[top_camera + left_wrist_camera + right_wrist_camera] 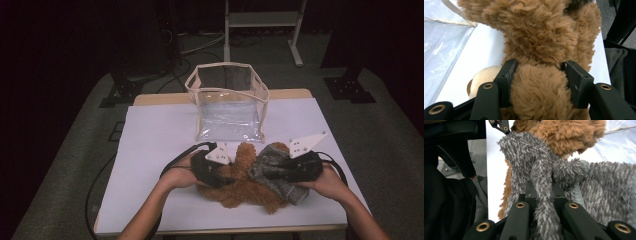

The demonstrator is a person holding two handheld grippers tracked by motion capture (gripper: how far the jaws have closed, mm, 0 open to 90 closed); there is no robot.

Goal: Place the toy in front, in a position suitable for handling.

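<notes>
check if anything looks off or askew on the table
Nothing spilled or damaged. The grey fuzzy garment lies bunched over the brown teddy bear, and the clear bag stands upright with its rim slightly skewed.

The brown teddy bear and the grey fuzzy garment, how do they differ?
The brown teddy bear has thick curly fur; the grey garment is flat, shaggy knit. The bear lies on the table, the garment draped over it. The left gripper clamps the bear, the right gripper the garment. Both are soft.

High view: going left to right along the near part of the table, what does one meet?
Left gripper clamped on the brown teddy bear → grey fuzzy garment lying over the bear's right side → right gripper pinching that garment. The clear bag stands farther back, so it is left out.
</notes>
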